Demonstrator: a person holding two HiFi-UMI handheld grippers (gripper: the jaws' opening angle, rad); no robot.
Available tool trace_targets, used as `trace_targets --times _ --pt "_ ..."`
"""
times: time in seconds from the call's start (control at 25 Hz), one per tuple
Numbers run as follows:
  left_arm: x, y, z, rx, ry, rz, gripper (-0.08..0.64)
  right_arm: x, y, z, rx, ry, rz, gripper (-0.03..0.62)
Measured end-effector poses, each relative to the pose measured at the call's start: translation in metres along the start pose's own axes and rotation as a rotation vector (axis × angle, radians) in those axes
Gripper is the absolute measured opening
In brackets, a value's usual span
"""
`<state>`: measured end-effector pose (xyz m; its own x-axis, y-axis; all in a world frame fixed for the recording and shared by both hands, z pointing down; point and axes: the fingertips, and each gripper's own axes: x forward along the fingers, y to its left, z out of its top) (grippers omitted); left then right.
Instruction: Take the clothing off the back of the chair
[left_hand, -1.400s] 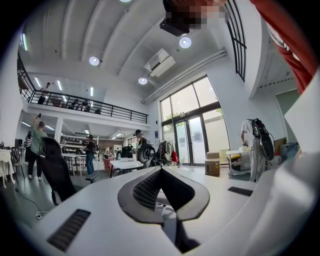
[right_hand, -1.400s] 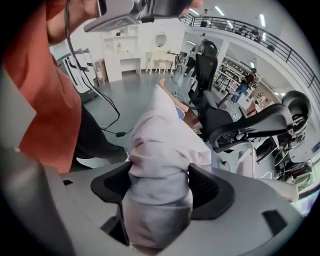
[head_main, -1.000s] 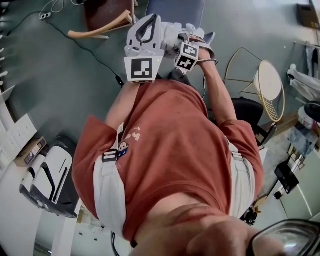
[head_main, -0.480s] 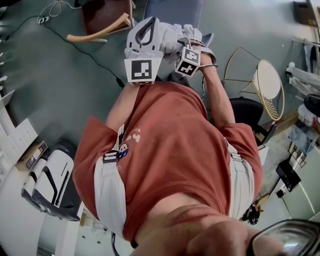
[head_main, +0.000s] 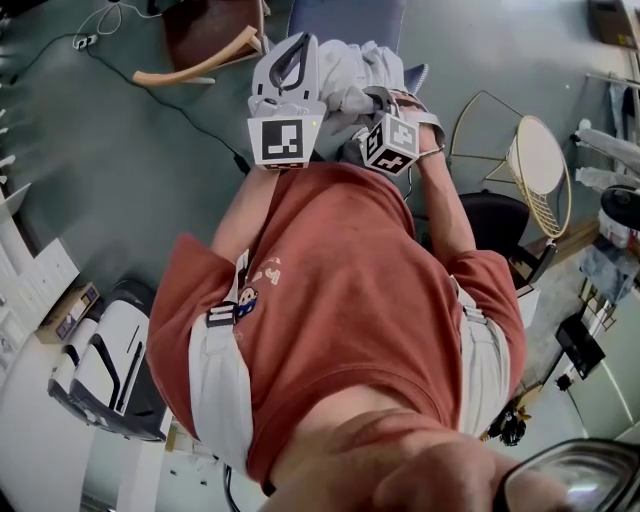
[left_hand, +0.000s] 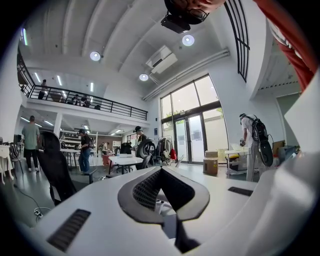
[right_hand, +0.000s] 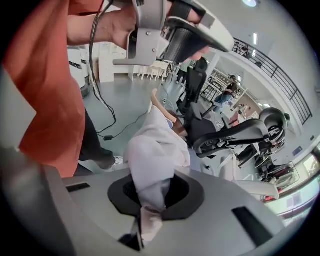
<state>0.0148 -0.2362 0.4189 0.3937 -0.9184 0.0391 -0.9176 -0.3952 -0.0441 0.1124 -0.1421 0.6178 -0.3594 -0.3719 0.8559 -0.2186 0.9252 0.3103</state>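
Two hand-held grippers, one white garment, one gold wire chair.

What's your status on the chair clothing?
Right gripper jaws just closed, pinching the white garment. Left gripper jaws together, empty. Nothing blocking in view.

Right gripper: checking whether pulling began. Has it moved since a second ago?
Yes. Right gripper shifted toward the gold chair, jaws just closed on clothing.

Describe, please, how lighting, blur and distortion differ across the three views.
Head view: even light, red shirt sharp, mild bending at edges. Left gripper view: strong fisheye, black corners, ceiling lamps and windows glare. Right gripper view: fisheye too; white clothing nearest the lens looks soft.
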Motion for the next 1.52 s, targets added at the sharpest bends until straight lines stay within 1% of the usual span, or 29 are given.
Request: trace_targets --times 0.2,0.28,0.4,0.48,0.56,0.64,0.76,0.84,0.96,1.12,1.36,1.52 --pt "0.004 -0.005 0.006 -0.006 -0.003 -0.020 0.014 -0.004 0.001 0.000 0.028 -0.026 -0.022 0.041" --pt "0.007 -0.008 0.008 -0.006 -0.007 -0.028 0.014 -0.007 -0.002 0.002 0.053 -0.055 -0.035 0.040" --pt "0.008 -0.011 0.004 -0.009 -0.004 -0.037 0.014 -0.017 -0.009 0.004 0.098 -0.112 -0.083 0.040" --pt "0.008 -0.013 0.002 -0.010 0.013 -0.045 0.014 -0.024 -0.015 0.006 0.142 -0.154 -0.120 0.039" --pt "0.009 -0.015 0.004 -0.004 -0.006 -0.049 0.014 -0.031 -0.022 0.006 0.190 -0.197 -0.157 0.038" --pt "0.010 -0.017 0.005 -0.001 0.001 -0.055 0.014 -0.041 -0.030 0.008 0.243 -0.242 -0.194 0.038" --pt "0.009 -0.021 0.012 -0.002 -0.001 -0.067 0.014 -0.059 -0.043 0.010 0.344 -0.320 -0.251 0.038" --pt "0.009 -0.023 0.013 0.010 0.015 -0.074 0.014 -0.072 -0.053 0.013 0.409 -0.371 -0.285 0.038" --pt "0.008 -0.025 0.015 0.005 0.036 -0.077 0.014 -0.090 -0.067 0.019 0.480 -0.443 -0.317 0.038" --pt "0.006 -0.026 0.025 0.007 0.015 -0.077 0.014 -0.119 -0.084 0.029 0.557 -0.539 -0.357 0.038" --pt "0.000 -0.020 0.049 0.019 -0.031 -0.067 0.014 -0.173 -0.115 0.043 0.633 -0.675 -0.456 0.038" --pt "0.000 -0.016 0.068 0.024 -0.067 -0.058 0.014 -0.208 -0.137 0.047 0.631 -0.754 -0.534 0.038"
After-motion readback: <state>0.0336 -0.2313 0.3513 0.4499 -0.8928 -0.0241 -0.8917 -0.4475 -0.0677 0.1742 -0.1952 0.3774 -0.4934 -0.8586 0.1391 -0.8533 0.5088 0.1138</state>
